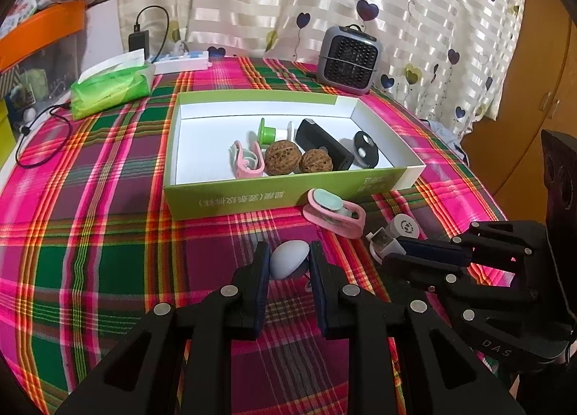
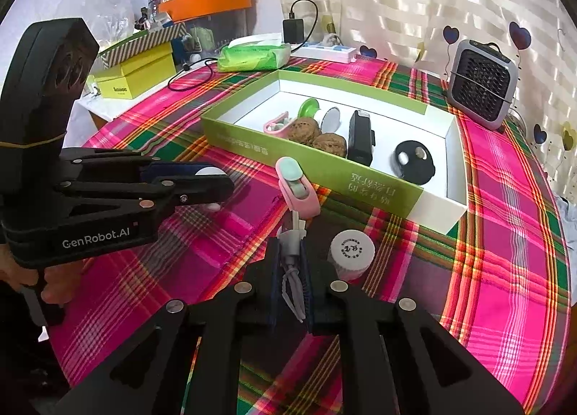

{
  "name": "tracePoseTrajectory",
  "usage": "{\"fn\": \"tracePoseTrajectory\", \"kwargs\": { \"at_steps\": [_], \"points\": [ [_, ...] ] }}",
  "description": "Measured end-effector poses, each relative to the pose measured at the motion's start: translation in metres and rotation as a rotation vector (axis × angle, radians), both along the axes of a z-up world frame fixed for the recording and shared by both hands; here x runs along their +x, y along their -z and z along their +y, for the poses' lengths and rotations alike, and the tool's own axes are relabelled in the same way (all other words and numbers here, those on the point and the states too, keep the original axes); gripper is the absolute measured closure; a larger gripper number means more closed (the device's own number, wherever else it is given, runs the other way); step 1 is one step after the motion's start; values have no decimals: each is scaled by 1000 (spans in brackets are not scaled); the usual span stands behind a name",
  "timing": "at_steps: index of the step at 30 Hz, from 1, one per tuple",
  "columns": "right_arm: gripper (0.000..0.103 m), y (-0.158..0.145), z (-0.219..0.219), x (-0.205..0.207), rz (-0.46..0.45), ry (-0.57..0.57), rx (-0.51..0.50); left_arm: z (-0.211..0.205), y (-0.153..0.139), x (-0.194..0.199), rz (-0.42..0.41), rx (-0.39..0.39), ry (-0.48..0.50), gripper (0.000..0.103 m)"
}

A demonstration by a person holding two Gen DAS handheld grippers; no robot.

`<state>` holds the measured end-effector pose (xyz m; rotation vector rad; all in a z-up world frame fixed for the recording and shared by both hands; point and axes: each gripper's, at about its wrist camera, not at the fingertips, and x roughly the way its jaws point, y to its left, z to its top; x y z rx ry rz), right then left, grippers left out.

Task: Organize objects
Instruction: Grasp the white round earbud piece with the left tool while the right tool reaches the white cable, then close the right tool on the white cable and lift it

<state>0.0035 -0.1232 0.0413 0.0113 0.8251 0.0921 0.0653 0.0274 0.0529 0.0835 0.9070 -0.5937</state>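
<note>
My left gripper (image 1: 290,254) is shut on a pale blue egg-shaped object (image 1: 288,260), just above the plaid tablecloth. My right gripper (image 2: 290,247) is shut on a white USB cable (image 2: 293,270) whose plug (image 1: 380,237) sticks out past the fingertips. A pink clip (image 2: 297,188) lies just beyond that plug, against the front wall of the green box (image 1: 230,200). A white capped bottle (image 2: 351,251) stands beside the right fingers. Inside the box lie another pink clip (image 1: 247,162), a green and white spool (image 1: 272,132), two walnuts (image 1: 283,157), a black case (image 1: 324,144) and a black round piece (image 1: 366,150).
A grey mini heater (image 1: 348,58) stands behind the box by the curtain. A green tissue pack (image 1: 110,88), a power strip (image 1: 180,60) and a black cable (image 1: 43,133) sit at the back left. A yellow box (image 2: 135,78) lies off the table's left edge.
</note>
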Motion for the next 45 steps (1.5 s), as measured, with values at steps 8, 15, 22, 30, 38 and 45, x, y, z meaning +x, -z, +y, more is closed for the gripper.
{"fn": "tracePoseTrajectory", "kwargs": {
  "at_steps": [8, 15, 22, 30, 38, 45],
  "points": [
    [91, -9, -3, -7, -41, 23, 22, 0, -6, -7, -18, -13, 6, 83],
    [91, -16, -1, -9, -71, 28, 29, -3, -14, -15, -40, -18, 21, 83],
    [91, -22, -4, -12, -93, 40, 39, -3, -18, -17, -46, -27, 26, 83],
    [91, -23, -7, -12, -99, 49, 43, -6, -21, -20, -50, -35, 50, 83],
    [91, -26, -11, -8, -107, 57, 44, -8, -23, -19, -52, -36, 51, 83],
    [91, -27, -13, -5, -108, 59, 47, -9, -25, -13, -53, -36, 44, 83]
  ]
}}
